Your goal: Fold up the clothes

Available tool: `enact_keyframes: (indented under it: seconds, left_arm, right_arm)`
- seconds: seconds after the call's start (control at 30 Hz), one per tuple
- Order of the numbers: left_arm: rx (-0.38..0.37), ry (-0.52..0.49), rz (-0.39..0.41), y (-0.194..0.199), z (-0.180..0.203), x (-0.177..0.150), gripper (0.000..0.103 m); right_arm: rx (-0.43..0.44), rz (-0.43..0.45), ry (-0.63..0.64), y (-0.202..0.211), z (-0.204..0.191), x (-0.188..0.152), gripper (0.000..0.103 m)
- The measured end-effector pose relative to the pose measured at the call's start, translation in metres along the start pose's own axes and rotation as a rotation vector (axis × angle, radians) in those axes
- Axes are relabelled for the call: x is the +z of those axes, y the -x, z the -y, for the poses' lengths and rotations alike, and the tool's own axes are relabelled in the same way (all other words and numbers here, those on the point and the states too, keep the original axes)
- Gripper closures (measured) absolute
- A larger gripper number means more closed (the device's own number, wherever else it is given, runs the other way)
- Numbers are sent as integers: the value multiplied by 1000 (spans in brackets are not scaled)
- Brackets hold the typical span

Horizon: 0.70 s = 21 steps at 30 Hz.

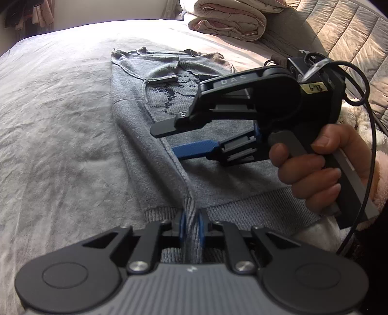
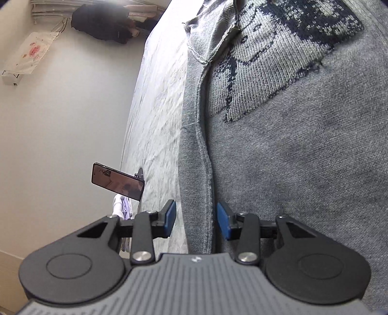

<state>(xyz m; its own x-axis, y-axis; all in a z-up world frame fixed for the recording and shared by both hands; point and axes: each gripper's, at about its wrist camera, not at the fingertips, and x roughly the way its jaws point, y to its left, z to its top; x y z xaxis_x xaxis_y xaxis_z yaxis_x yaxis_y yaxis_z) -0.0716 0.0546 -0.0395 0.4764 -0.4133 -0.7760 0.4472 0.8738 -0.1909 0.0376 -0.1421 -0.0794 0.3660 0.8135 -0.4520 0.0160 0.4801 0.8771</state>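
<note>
Two handheld grippers work over a grey knitted sweater [image 1: 150, 135] that lies spread on a bed covered by a pale wrinkled sheet [image 1: 60, 126]. From the left wrist camera, the left gripper [image 1: 191, 226] sits at the sweater's ribbed hem, and a raised ridge of that fabric runs up between its blue pads [image 1: 182, 225], which appear to pinch it. Further along the same folded edge, the right gripper [image 1: 167, 141] hovers just above the cloth, held by a hand [image 1: 312, 169] with a black cable [image 1: 363, 101] looping behind it; its two fingers stand apart with nothing caught between them. Beyond the sweater's collar, a folded pink quilt [image 1: 225, 21] rests near the bed's far end, beside a quilted beige headboard [image 1: 339, 36]. Only the right wrist camera shows the room to the bed's side: a plain wall, a phone on a stand [image 2: 116, 181] by the mattress edge, and dark clothing [image 2: 101, 21] hanging high up. That view also shows the sweater's dark knitted pattern [image 2: 278, 36] up close, and the long sleeve seam [image 2: 206, 169] lying in the gap between the right gripper's separated blue pads [image 2: 171, 218], untouched by either.
</note>
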Motion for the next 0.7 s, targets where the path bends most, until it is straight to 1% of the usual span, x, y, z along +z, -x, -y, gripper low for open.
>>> enact_keyframes:
  seconds: [0.03, 0.07, 0.13, 0.2, 0.3, 0.33, 0.4, 0.43, 0.47, 0.53, 0.6, 0.63, 0.67, 0.7]
  left_arm:
    - [-23, -2, 4, 2, -2, 2, 71]
    - [-44, 2, 13, 5, -4, 3, 68]
    - [-66, 8, 29, 11, -10, 9, 68]
    - [-70, 20, 58, 15, -19, 16, 65]
    - [-71, 66, 106, 12, -34, 25, 64]
    - [-74, 83, 128, 8, -39, 27, 64]
    - [-79, 116, 171, 0, -50, 32, 65]
    - [-92, 130, 193, -5, -55, 31, 66]
    - [-108, 144, 216, -10, -59, 31, 66]
    - [-122, 151, 249, -22, -66, 30, 67]
    - [-127, 159, 259, -33, -73, 31, 72]
    - [-132, 165, 261, -37, -75, 33, 75]
    - [-148, 179, 264, -40, -78, 36, 76]
    - [-167, 195, 266, -44, -81, 39, 76]
  right_arm:
    - [-21, 3, 26, -2, -2, -1, 84]
    - [-41, 7, 53, -3, -5, -3, 97]
    - [-83, 25, 98, -3, -10, -7, 97]
    - [-108, 61, 152, 5, -21, -12, 97]
    - [-146, 104, 232, 20, -31, -15, 97]
    - [-161, 107, 250, 18, -30, -16, 97]
    - [-183, 101, 272, 16, -27, -15, 95]
    - [-190, 94, 276, 15, -25, -15, 89]
    - [-198, 93, 269, 14, -22, -13, 88]
    - [-193, 97, 263, 29, -12, -9, 87]
    - [-199, 121, 260, 30, -12, -2, 85]
    - [-209, 131, 262, 30, -13, 3, 80]
    - [-217, 141, 265, 29, -13, 8, 66]
    - [-221, 156, 259, 24, -16, 15, 61]
